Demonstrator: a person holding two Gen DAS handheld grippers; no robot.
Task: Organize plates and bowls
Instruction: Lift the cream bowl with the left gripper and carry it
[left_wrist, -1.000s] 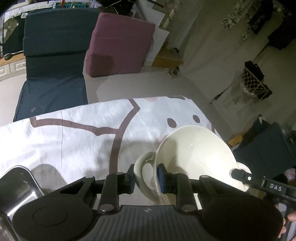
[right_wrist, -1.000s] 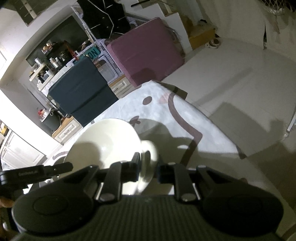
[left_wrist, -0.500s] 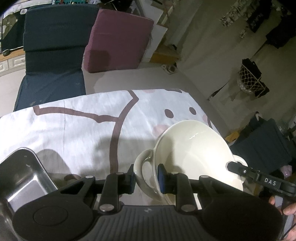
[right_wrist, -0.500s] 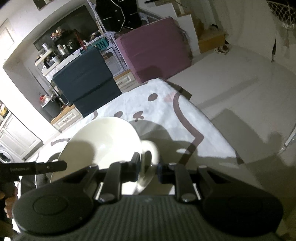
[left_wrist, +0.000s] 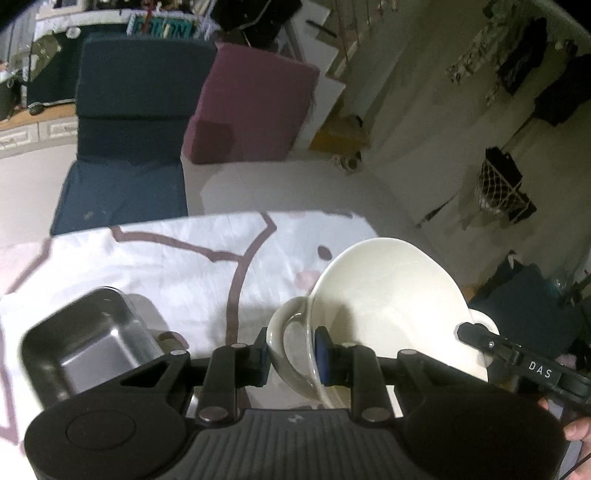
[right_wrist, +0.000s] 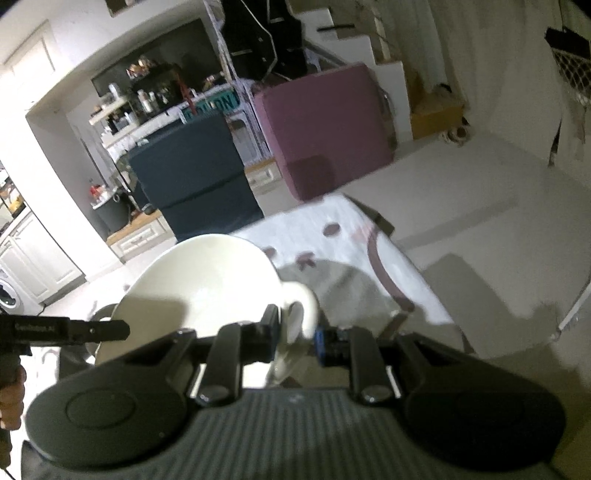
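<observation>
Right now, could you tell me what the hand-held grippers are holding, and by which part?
One cream two-handled bowl: left hand-held gripper clamps one loop handle, right hand-held gripper the opposite handle.

Home interior: washing machine (right_wrist: 7, 295), cluttered shelves (right_wrist: 147, 99), floor cushions (left_wrist: 255, 107), hanging clothes (left_wrist: 517, 66), cartoon-print cloth (left_wrist: 184, 254) over surface.

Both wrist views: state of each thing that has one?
cream bowl: held off the cloth by both handles, tilted, empty.
left gripper: shut on the bowl's left handle.
right gripper: shut on the bowl's right handle.
steel tray: upright on the cloth, empty, untouched.
tablecloth: spread flat over the table.
</observation>
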